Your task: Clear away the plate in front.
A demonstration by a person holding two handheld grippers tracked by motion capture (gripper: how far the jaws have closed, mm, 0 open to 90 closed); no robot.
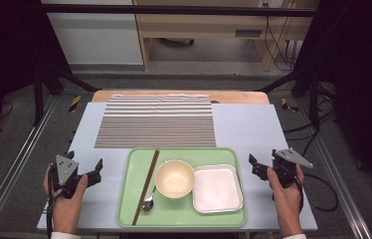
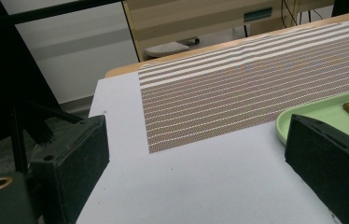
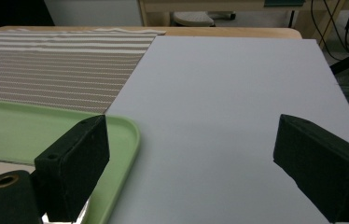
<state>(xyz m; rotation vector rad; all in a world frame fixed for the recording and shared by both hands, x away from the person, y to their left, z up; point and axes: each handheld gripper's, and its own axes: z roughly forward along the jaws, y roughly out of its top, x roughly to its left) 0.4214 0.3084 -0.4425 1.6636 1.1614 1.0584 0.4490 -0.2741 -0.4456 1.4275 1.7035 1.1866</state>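
Left tongs (image 1: 96, 170) and right tongs (image 1: 253, 164) both gape, released, flanking the green tray (image 1: 135, 199) lying between them.

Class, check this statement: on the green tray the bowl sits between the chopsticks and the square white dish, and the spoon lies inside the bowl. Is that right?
Not quite. The spoon is not in the bowl; it lies on the tray beside the chopsticks, left of the bowl. The high view shows this. The bowl does sit between the chopsticks and the dish.
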